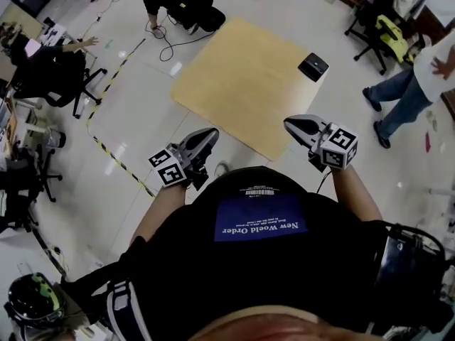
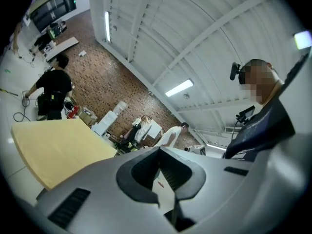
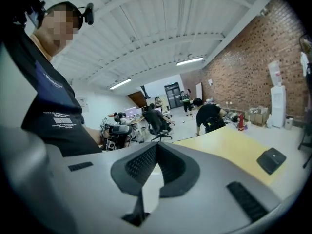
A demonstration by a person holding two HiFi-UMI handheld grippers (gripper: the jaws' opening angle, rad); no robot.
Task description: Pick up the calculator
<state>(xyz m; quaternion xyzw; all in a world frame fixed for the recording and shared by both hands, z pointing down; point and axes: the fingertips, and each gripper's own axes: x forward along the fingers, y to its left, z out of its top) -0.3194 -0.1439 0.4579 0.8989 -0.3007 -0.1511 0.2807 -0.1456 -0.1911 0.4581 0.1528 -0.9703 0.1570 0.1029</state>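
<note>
The calculator [image 1: 313,67], a small black slab, lies at the far right corner of a light wooden table [image 1: 242,84]. It also shows at the right in the right gripper view, as the calculator [image 3: 271,160] on the table [image 3: 229,147]. Both grippers are held in front of the person's chest, short of the table's near edge. The left gripper [image 1: 207,136] has its jaws together with nothing in them, and so does the right gripper [image 1: 291,124]. The left gripper [image 2: 158,149] looks past the table [image 2: 53,145]; the calculator is out of that view. The right gripper [image 3: 157,144] is shut.
A person [image 1: 178,2] crouches on the floor beyond the table among cables. Another person [image 1: 419,77] stands at the right, near an office chair [image 1: 380,30]. Yellow-black tape [image 1: 114,158] runs across the floor at left, beside desks and chairs [image 1: 43,73].
</note>
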